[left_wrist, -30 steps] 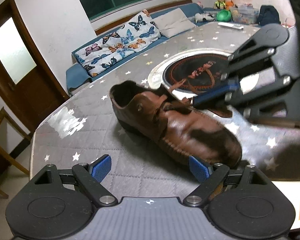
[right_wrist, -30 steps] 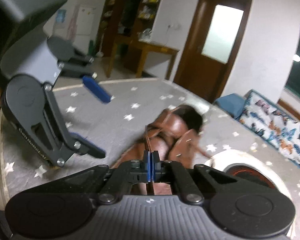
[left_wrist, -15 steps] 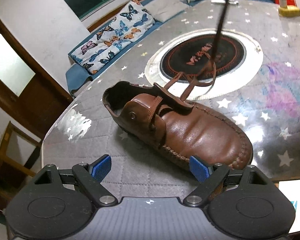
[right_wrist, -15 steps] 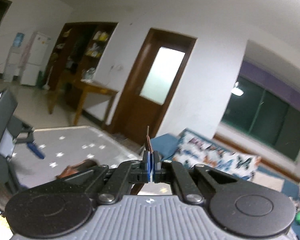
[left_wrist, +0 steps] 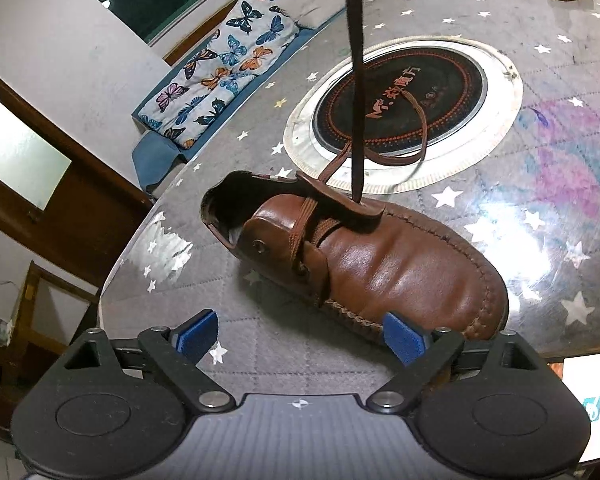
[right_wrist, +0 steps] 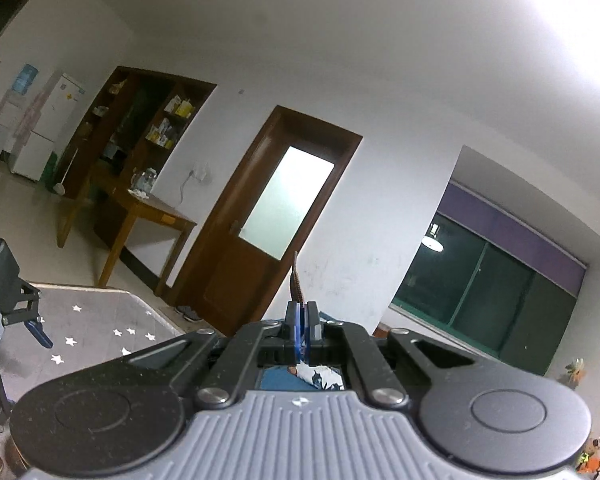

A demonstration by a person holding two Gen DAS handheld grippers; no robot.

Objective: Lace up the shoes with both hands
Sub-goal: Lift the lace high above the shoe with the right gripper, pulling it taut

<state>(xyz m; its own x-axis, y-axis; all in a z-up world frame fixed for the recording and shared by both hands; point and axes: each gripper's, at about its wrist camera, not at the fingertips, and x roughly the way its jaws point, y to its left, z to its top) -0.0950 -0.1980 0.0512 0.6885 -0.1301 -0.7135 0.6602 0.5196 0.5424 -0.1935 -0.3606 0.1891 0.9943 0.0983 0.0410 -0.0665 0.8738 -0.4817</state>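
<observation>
The brown leather shoe (left_wrist: 364,264) is seen only in the left wrist view, where it lies on the bench (left_wrist: 540,184), toe toward the lower right and open heel toward the upper left. From the right wrist view the shoe is hidden; mostly a white wall, a wooden door (right_wrist: 268,224) and a dark window (right_wrist: 488,292) are shown there, with a corner of the star-patterned bench at lower left.

The upper is smooth and glossy, with a raised stitched seam around the toe and a metal eyelet on the side flap. The bench is round, covered in grey quilted cloth with white stars under a shiny clear layer, and a dark circular cooktop (left_wrist: 400,96) ringed in metal is set into its middle. One flat woven brown lace (left_wrist: 356,80) is drawn taut, straight up from the tongue area out of the top of the frame; another length is looped loosely over the cooktop.

The left gripper (left_wrist: 300,334) is held with its blue-padded fingers (left_wrist: 196,332) wide apart and nothing between them, the right-hand one just beside the shoe's sole near the toe. The right gripper (right_wrist: 301,330) has its fingers pressed together on the lace, whose short end (right_wrist: 296,284) is seen sticking up above them.
</observation>
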